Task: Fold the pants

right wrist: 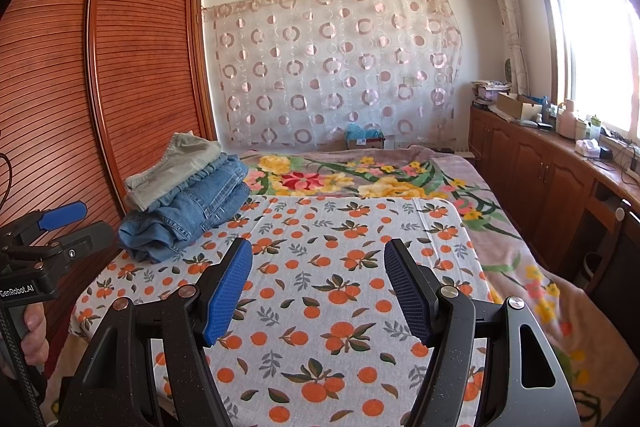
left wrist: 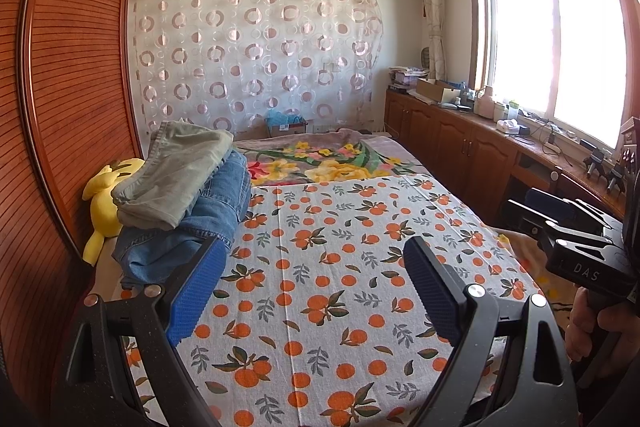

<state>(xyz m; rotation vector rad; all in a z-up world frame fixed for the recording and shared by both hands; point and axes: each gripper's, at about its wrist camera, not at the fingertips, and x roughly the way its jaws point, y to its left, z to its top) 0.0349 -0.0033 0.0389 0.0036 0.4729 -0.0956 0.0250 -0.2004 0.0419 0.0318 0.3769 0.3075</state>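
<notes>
Pants (right wrist: 188, 195) sit folded and stacked at my ten o'clock on the bed (right wrist: 360, 307), both my left gripper (left wrist: 316, 291) and right gripper (right wrist: 318, 291) wide and empty, so either a stack finished or more to come.

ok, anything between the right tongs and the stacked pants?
Nothing: only bare orange-print sheet lies between the open right tongs and the stacked pants, seen in the right wrist view.
</notes>
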